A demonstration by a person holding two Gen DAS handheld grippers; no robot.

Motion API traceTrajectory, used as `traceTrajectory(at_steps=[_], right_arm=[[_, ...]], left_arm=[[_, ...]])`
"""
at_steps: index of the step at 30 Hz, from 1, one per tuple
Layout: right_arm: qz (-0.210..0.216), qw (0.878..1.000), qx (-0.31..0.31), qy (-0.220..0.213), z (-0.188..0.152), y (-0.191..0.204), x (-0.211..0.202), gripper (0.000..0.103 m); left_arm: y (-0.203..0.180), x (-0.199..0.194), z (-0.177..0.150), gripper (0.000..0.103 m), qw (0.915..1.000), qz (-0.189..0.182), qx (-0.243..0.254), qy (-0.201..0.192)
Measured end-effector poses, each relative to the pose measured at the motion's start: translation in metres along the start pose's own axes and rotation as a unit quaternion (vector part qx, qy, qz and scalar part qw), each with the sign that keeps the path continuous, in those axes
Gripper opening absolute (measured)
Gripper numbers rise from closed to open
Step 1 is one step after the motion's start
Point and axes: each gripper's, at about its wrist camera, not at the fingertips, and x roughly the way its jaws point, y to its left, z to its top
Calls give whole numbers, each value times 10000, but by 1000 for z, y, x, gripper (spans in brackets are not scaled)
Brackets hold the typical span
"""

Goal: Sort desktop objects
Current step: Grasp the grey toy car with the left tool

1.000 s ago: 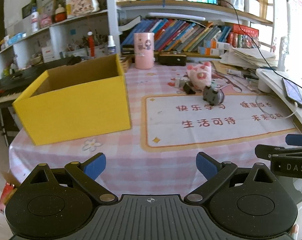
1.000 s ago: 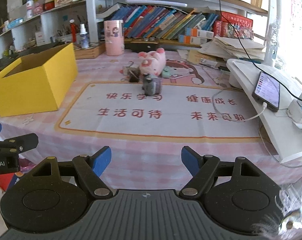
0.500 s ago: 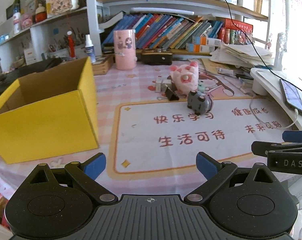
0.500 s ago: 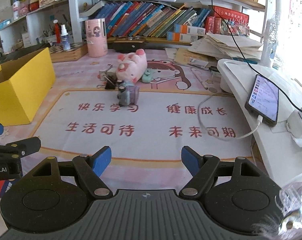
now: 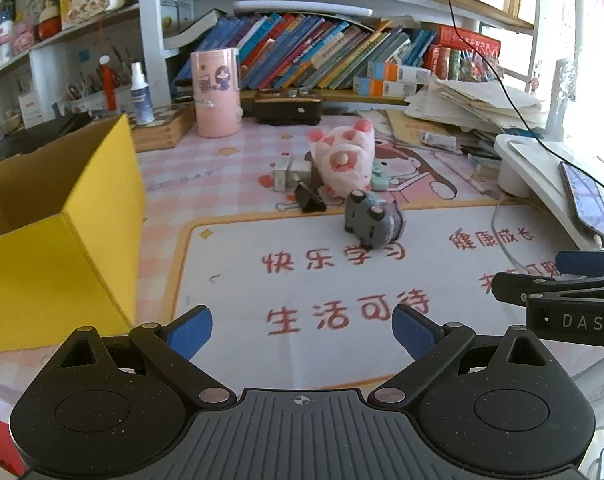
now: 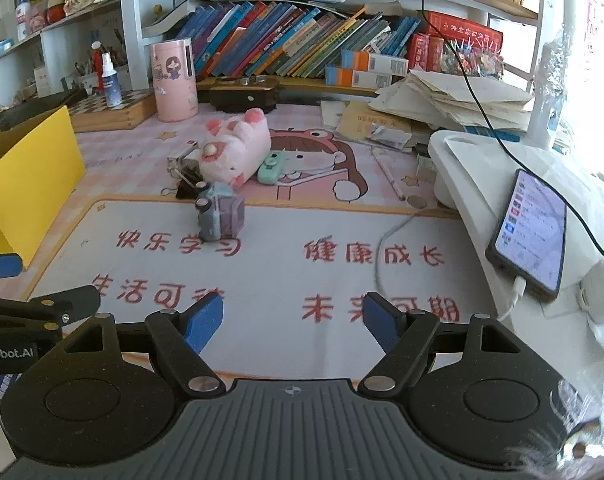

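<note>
A pink plush pig [image 5: 344,158] [image 6: 231,150] lies mid-desk. In front of it sits a grey toy [image 5: 374,222] [image 6: 219,214]. Beside them lie a black binder clip [image 5: 310,200] [image 6: 185,188], a small white box [image 5: 285,174] and a mint green gadget [image 6: 270,167]. An open yellow cardboard box [image 5: 61,248] [image 6: 25,176] stands at the left. My left gripper [image 5: 302,332] is open and empty, low over the desk mat. My right gripper [image 6: 293,322] is open and empty, to the right of the left one.
A phone [image 6: 532,230] on a cable rests on a white stand [image 6: 482,160] at the right. A pink cylinder [image 5: 215,94], a dark case [image 5: 287,110], a paper stack [image 6: 454,100] and bookshelves line the back. A printed mat [image 5: 342,280] covers the desk.
Both grippers have moved forward and rightward over the desk. The toys look nearer, and the yellow box has slid to the left edge of both views. Both stay open.
</note>
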Motion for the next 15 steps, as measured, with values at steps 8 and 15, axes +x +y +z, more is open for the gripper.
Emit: traceTrajectory(at_steps=[8,15], right_arm=[[157,9996,150,-176,21,-25,11,74],[218,9991,139,-321,38,-46,22,74]], left_arm=[[-21,16,20,97,9999,42,36,-94],[-40,42,39,97,9999,72,36,-111]])
